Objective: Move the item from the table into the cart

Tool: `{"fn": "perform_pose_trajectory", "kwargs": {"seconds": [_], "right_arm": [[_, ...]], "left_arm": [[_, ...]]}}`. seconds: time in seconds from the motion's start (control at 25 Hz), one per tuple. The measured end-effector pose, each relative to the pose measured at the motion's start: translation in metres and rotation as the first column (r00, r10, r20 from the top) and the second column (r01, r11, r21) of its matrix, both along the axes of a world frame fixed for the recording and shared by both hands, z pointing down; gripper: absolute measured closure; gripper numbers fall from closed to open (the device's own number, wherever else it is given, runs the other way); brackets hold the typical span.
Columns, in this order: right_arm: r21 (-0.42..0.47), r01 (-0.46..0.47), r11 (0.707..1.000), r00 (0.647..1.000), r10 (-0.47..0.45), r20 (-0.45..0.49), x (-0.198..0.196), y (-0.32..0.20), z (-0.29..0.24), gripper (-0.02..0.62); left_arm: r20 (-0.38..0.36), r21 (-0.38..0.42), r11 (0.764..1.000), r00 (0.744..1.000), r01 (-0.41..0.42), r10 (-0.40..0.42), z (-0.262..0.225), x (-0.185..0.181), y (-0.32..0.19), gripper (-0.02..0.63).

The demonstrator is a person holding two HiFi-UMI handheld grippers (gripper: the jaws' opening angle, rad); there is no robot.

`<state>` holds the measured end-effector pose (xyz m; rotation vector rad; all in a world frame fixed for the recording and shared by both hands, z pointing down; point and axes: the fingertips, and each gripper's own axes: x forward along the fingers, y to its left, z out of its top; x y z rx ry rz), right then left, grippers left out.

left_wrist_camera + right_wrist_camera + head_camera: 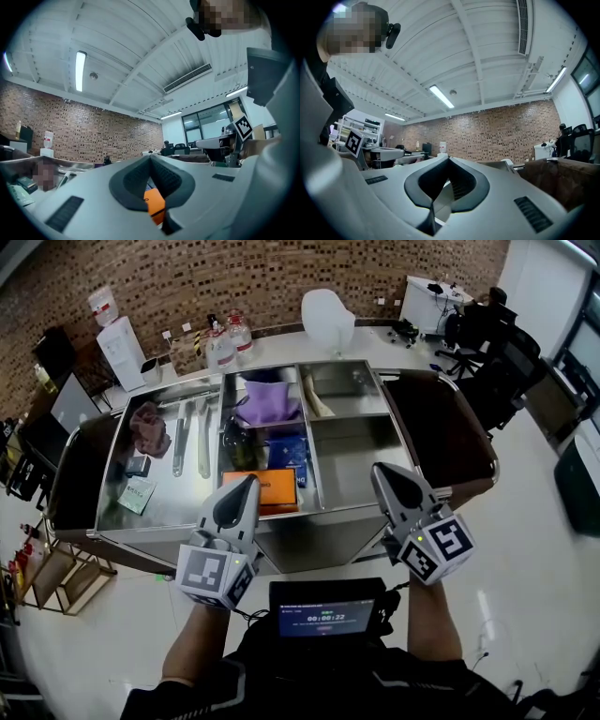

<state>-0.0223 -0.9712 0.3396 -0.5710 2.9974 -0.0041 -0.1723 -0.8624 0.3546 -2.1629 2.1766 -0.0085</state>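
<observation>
Left gripper (249,482) and right gripper (381,471) hang clenched and empty at the near rim of the cart (361,454). An orange box (274,489) lies in its middle bin; bottles (227,341) stand on the far counter (281,341). Part jaws before any reach.

A flat orange box (267,491) lies level in what seems the steel cart's (361,456) middle front compartment.

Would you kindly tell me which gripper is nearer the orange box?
Left. The left gripper overlaps the orange box at its left end in the head view; the right gripper is apart, off to its right.
</observation>
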Motion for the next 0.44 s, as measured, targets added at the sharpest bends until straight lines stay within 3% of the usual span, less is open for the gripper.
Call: {"fn": "perform_pose_trajectory", "kwargs": {"seconds": [0.44], "right_arm": [[0.006,-0.006,1.000,1.000,0.006,-0.008,0.0009,-0.0026,0.0014,0.595]], "left_arm": [[0.014,0.016,1.000,1.000,-0.007,0.007,-0.0033,0.0032,-0.0045,0.604]]}}
